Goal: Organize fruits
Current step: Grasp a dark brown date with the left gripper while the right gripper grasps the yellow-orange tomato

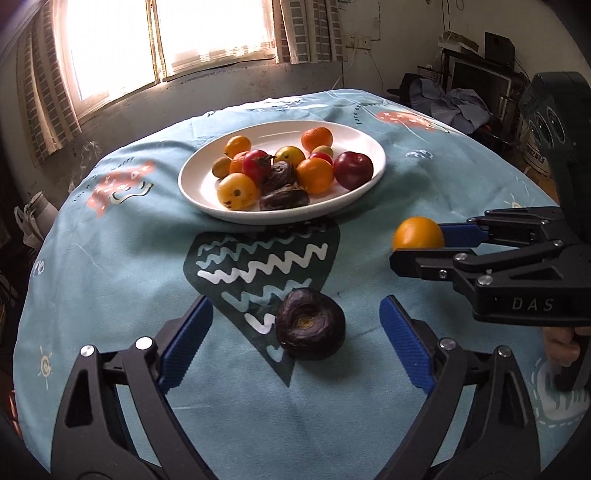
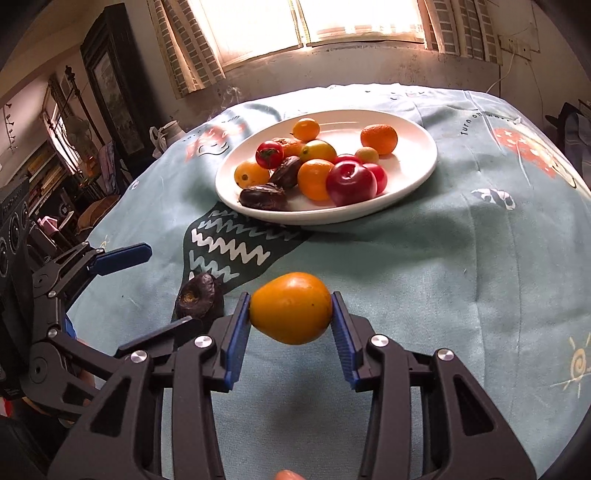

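A round desk (image 1: 110, 266) covered in a pale blue printed cloth sits under a bright window (image 1: 162, 33). Toward the window side rests a white plate (image 1: 199, 184) heaped with small fruits: orange and yellow ones, a red tomato (image 1: 256, 165), a dark red plum (image 1: 352, 170) and two wrinkled dark brown fruits.

The right tool (image 2: 291, 317) is clamped on a yellow-orange fruit (image 2: 291, 308), its blue pads pressing the fruit from both sides. The fruit is held above the cloth, on the near side of the plate and well apart from it. In the left wrist view the same fruit (image 1: 418, 234) shows at the tip of the right tool (image 1: 419, 240), off to the right.

The left tool (image 1: 295, 336) is spread wide apart, holding nothing. A shrivelled dark purple fruit (image 1: 310, 323) lies on the cloth between its two blue pads, touching neither. It rests on a dark green patch with white zigzags. In the right wrist view this dark fruit (image 2: 199, 297) lies just left of the held fruit.
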### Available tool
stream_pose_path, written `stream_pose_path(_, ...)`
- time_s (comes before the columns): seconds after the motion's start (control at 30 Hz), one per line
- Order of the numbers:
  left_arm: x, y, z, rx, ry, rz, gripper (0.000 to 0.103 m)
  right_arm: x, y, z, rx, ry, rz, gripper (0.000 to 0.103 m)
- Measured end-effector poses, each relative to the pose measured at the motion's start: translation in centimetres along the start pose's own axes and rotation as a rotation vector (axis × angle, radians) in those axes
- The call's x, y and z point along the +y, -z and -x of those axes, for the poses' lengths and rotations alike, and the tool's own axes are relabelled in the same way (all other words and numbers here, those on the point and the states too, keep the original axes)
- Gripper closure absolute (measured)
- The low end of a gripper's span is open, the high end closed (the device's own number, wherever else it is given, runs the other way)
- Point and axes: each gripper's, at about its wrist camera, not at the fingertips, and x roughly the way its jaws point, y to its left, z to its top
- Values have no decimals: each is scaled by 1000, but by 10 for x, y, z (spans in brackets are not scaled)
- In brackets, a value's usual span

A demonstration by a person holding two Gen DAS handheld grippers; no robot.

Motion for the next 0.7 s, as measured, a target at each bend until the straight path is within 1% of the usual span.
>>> stream_pose_path(0.03,1,0,-3,14,10,4,18,0,0,0,1,2,2,60)
stream_pose_path(0.1,2,1,-9,43,29,17,29,0,0,0,5,5,2,60)
stream_pose_path(0.17,3,3,-14,61,34,20,32,-1,0,-1,10,6,1,60)
stream_pose_path(0.33,1,5,-18,69,39,15,35,1,1,0,10,4,6,60)
stream_pose_path(0.43,1,6,-23,87,44,17,44,1,1,0,11,5,7,60)
stream_pose_path(0.5,1,7,-27,104,50,20,53,0,1,0,11,4,8,60)
stream_pose_path(0.7,-2,8,-29,96,46,8,57,2,2,-2,23,5,18,60)
